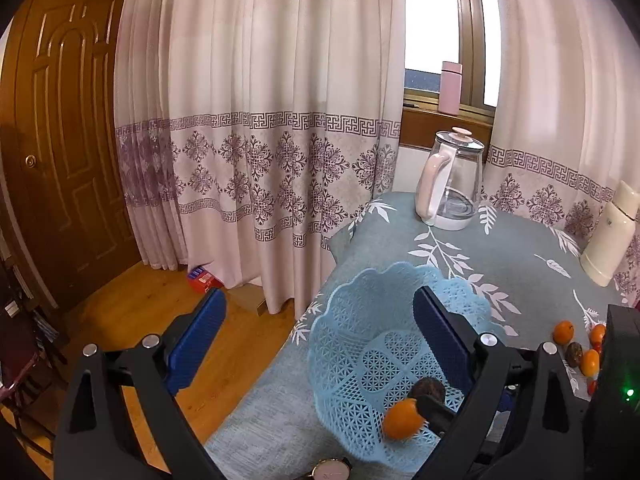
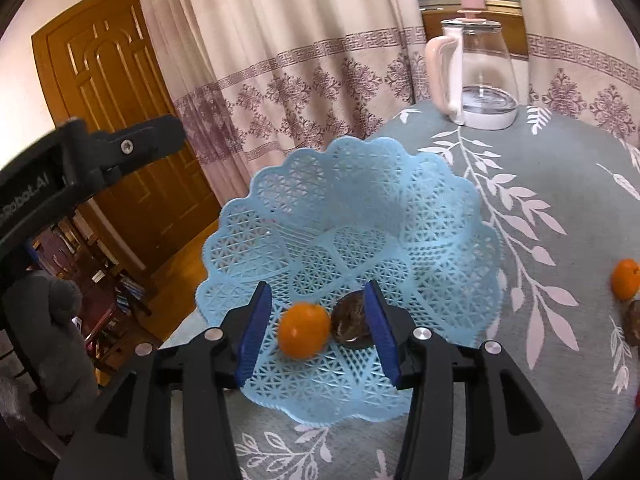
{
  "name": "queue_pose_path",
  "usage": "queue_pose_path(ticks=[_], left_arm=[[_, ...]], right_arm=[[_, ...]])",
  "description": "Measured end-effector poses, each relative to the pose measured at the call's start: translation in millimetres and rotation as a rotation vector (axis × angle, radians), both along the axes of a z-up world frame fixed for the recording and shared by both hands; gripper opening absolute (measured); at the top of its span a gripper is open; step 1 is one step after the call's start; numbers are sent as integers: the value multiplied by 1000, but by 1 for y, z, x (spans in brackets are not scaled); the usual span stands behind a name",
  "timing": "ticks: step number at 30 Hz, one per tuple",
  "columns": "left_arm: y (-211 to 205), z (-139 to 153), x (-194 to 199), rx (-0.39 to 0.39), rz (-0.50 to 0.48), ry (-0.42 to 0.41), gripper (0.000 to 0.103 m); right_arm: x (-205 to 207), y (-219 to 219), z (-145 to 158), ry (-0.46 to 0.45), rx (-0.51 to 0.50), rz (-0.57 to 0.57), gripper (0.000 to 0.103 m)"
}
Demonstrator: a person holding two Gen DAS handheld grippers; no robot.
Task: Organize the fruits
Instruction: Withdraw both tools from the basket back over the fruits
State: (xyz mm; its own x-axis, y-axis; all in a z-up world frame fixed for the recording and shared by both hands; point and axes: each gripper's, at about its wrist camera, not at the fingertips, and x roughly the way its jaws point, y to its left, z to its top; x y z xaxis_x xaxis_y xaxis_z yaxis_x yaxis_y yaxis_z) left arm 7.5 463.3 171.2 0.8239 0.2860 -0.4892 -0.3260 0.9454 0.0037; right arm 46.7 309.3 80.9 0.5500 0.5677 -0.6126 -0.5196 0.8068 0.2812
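While the right gripper [image 2: 318, 330] hangs wide over the basket [image 2: 448, 216], an orange [image 2: 304, 330] lies loose between its fingers, touching a brown fruit [image 2: 351, 320]. Left gripper [image 1: 318, 340] is wide, empty; more fruit [image 1: 581, 346] sits on the table [image 1: 520, 248].

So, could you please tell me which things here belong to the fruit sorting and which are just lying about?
Part of the job:
- blue basket
- orange fruit and brown fruit inside it
- loose fruits on the cloth
- right tool, open over the basket

Just lying about:
- glass kettle
- cream flask
- pink bottle
- wristwatch
- red box
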Motion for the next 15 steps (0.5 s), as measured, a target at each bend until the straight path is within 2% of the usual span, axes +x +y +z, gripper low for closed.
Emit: queue_pose_path(ticks=[8, 15], left_arm=[[-10, -1, 1, 12, -22, 6, 96], [-25, -6, 6, 17, -59, 23, 100]], right_arm=[[-16, -42, 8, -47, 42, -88, 50], [-24, -78, 8, -44, 74, -163, 57]])
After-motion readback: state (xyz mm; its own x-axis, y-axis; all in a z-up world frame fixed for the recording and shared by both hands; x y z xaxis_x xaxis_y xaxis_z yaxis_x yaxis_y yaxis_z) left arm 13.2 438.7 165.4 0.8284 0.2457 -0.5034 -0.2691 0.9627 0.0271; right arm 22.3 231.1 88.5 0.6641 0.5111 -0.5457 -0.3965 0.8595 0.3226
